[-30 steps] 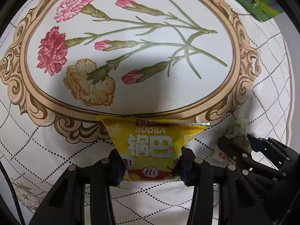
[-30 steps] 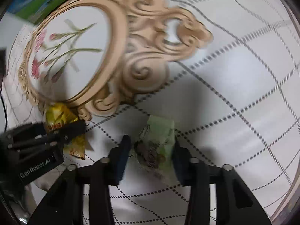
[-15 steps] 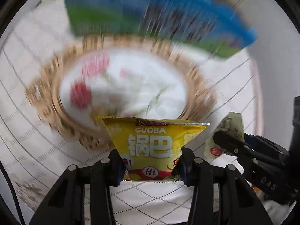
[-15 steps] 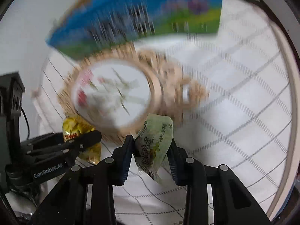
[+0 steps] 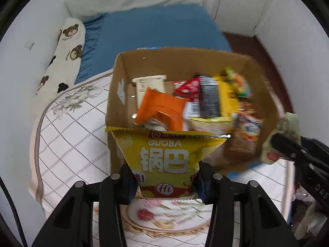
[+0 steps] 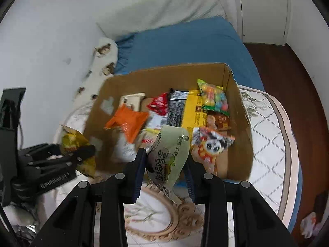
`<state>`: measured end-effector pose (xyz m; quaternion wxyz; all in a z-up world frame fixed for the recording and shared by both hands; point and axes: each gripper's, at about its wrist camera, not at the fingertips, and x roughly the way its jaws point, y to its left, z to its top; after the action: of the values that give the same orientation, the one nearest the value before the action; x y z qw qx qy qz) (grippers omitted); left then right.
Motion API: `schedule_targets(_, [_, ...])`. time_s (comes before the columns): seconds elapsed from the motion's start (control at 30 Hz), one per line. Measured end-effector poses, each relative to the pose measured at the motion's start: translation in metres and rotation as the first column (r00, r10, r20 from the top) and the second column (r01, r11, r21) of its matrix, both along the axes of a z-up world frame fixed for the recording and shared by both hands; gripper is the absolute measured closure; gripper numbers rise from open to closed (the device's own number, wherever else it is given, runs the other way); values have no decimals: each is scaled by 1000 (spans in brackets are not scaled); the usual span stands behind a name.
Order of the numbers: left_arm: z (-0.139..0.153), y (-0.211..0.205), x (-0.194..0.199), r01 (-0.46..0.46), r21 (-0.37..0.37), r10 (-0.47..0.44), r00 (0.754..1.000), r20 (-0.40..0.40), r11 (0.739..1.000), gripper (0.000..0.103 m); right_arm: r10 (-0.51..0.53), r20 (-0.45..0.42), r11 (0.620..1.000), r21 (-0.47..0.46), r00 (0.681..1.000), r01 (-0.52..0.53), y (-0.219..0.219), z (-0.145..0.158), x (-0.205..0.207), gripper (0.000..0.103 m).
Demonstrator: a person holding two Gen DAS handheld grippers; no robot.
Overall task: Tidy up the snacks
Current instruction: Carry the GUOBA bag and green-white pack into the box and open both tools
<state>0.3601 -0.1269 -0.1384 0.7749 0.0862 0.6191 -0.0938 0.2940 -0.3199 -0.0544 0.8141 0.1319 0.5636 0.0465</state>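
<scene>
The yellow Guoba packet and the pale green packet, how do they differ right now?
The yellow Guoba packet is bright yellow with big white characters; the pale green packet is muted green with dark print. The yellow one sits in the left hand-held gripper, the green one in the right hand-held gripper. The yellow one flares wide at its top seal; the green one is narrower and tilted. Both are pinched near their lower ends, in front of the cardboard box.

Camera arrangement: two wrist-mounted fisheye views, both aimed steeply downward.

Each view is taken from directly behind its own fingers, close above the cardboard box point(image 5: 115, 94) on the quilted mattress point(image 5: 67, 135). The box point(image 6: 242, 140), its snacks and the blue bedsheet point(image 6: 185, 43) are shared; each gripper is seen at the other view's edge.
</scene>
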Motion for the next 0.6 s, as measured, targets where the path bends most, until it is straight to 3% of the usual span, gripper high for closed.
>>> schedule_targets(0.1, [-22,7,30,-28,43,31,998,-49,999,60,-12,-75,1000,-18,997,11,0,-29,23,65])
schedule_targets(0.3, [-56,14,37,-60,80,68,992,-109,995,57,-19,-220,1000,-3,975,19,4,-91,33,62])
schedule_targets(0.37, [-62,17,39,-74,61,81,989,-125,995,42,-8,-248,1000,-7,969,7,6,-101,34,36])
schedule_targets(0.4, [-65,19,39,-82,38,87,986,-141,996,39,-6,-258,1000,-10,966,4,7,-103,33,13])
schedule_targets(0.43, [-66,18,39,-83,27,86,985,-148,996,32,-1,-267,1000,-8,964,-1,8,-105,33,7])
schedule_targets(0.6, [-66,9,34,-68,21,71,988,-140,997,15,-5,-282,999,-39,960,-6,9,-107,33,7])
